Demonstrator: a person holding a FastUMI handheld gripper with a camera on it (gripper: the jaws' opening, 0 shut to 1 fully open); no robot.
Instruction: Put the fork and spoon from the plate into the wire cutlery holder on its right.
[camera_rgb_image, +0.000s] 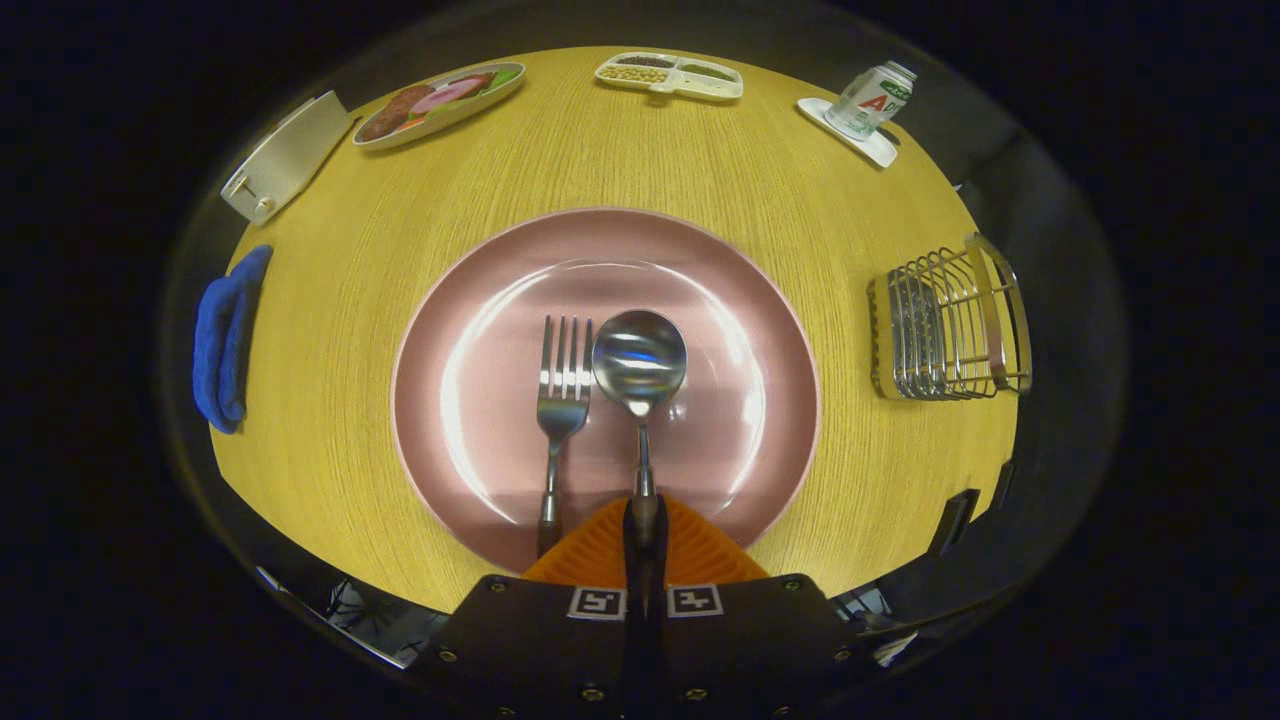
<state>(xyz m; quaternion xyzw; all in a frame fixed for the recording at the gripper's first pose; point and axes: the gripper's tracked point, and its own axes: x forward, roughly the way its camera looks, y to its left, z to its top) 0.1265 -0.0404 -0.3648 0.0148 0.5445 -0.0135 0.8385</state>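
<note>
Gripper view shows your tongs (645, 520) closed on the handle of one spoon (640, 362), both fingers pressing it from either side. Its bowl lies on the one pink plate (480, 290), just beyond the fingers. One fork (562, 395) lies just left of it on the same plate, tines pointing away from you. One wire cutlery holder (948, 325) stands on the desk (330, 400) to the plate's right, apart from it. One blue cloth (225, 340) lies far left.

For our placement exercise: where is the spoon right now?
The spoon lies on the pink plate, right of the fork, its handle clamped in the shut claw.
</note>
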